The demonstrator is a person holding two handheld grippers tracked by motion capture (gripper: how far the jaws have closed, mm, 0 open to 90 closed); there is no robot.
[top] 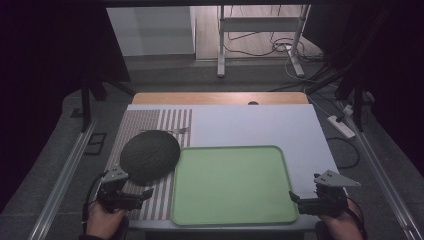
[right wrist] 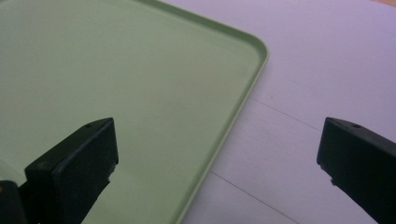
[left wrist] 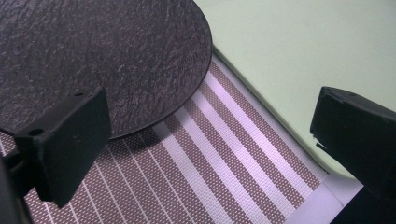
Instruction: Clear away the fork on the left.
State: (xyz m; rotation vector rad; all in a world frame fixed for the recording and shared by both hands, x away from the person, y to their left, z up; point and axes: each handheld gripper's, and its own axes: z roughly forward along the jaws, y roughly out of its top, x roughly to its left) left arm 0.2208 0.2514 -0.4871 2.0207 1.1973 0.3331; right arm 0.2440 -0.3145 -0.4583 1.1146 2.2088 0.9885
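A dark round slate plate (top: 150,155) lies on a brown-and-white striped placemat (top: 150,202) at the table's left. A light green tray (top: 235,185) sits beside it at the centre front, with nothing on it. My left gripper (top: 145,194) hovers over the placemat's near end, just in front of the plate and pointing toward the tray. In the left gripper view it is open (left wrist: 212,109), with the plate (left wrist: 102,56) ahead on the left. My right gripper (top: 295,198) is at the tray's near right corner. It is open too (right wrist: 217,128), straddling the tray's rim (right wrist: 233,121).
A small metal utensil (top: 181,131), too small to identify, lies on the placemat behind the plate. White table cover (top: 260,125) stretches bare behind and right of the tray. A power strip (top: 341,126) and cables lie on the floor at the right.
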